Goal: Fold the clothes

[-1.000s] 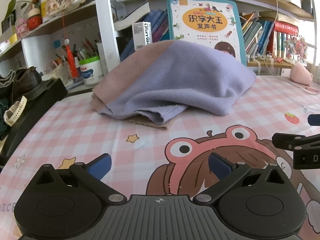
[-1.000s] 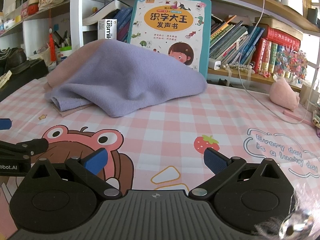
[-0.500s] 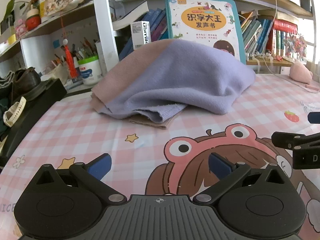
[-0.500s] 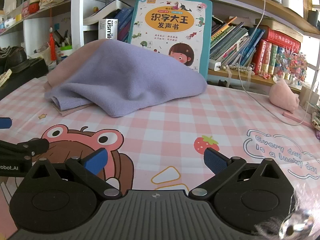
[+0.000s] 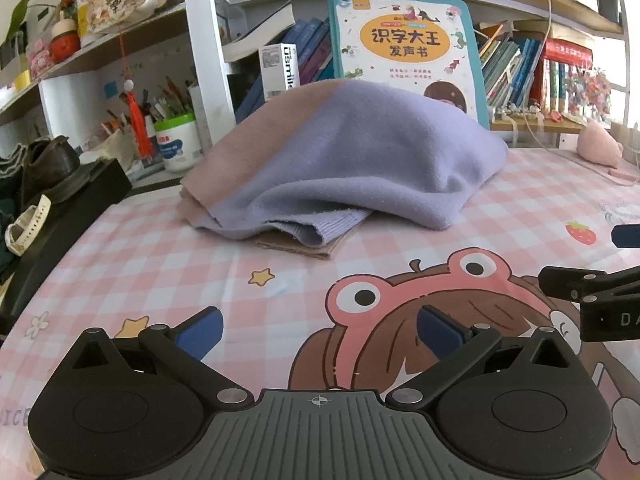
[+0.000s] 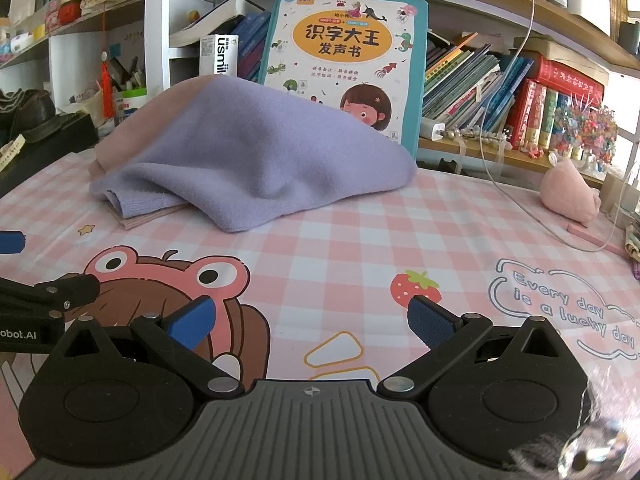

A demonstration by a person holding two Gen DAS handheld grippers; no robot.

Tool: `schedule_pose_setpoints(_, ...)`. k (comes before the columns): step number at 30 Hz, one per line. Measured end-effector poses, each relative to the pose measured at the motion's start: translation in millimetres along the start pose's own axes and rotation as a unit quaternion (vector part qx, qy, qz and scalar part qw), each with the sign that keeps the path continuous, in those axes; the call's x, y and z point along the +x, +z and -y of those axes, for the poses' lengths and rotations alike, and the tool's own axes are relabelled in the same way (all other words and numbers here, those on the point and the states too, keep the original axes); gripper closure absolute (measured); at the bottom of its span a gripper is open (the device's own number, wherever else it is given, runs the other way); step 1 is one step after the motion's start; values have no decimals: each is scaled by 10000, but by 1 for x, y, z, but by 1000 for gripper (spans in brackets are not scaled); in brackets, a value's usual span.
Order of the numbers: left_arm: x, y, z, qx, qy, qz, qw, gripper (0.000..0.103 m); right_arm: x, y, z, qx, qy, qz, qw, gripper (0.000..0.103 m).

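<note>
A folded lilac and dusty-pink sweater (image 5: pixel 348 164) lies in a mound at the back of the table, also seen in the right wrist view (image 6: pixel 256 160). Its ribbed hem (image 5: pixel 308 232) faces the front. My left gripper (image 5: pixel 320 330) hovers open over the cartoon tablecloth, well short of the sweater, nothing between its blue pads. My right gripper (image 6: pixel 312 320) is open too, empty, at about the same distance. Each gripper's finger shows at the edge of the other's view: the right one (image 5: pixel 592 292) and the left one (image 6: pixel 44 296).
A pink checked tablecloth (image 6: pixel 360 240) covers the table. Behind the sweater a large children's book (image 5: pixel 404 48) leans on shelves of books. A pen pot (image 5: pixel 176 144) and shoes on a black box (image 5: pixel 52 172) stand left. A pink plush (image 6: pixel 568 192) and a white cable (image 6: pixel 520 208) lie right.
</note>
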State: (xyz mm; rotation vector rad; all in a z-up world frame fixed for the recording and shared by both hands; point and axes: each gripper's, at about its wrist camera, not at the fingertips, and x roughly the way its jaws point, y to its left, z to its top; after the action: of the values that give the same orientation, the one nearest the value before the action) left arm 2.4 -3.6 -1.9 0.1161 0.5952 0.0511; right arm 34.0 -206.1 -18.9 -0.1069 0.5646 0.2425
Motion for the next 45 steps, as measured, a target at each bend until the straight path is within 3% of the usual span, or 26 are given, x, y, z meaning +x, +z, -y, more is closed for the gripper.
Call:
schedule_pose_setpoints(12, -1, 0, 2, 41, 40, 34, 10000, 0, 2, -1, -2, -48, -35, -51, 10000, 0)
schedule_pose_setpoints(39, -2, -2, -18, -537, -65, 102, 9985, 0, -5, -1, -4, -83, 35, 147, 9999, 0)
schedule_pose_setpoints(45, -3, -1, -10, -345, 106, 98, 9993, 0, -6, -2, -10, -278, 100, 163, 9994, 0)
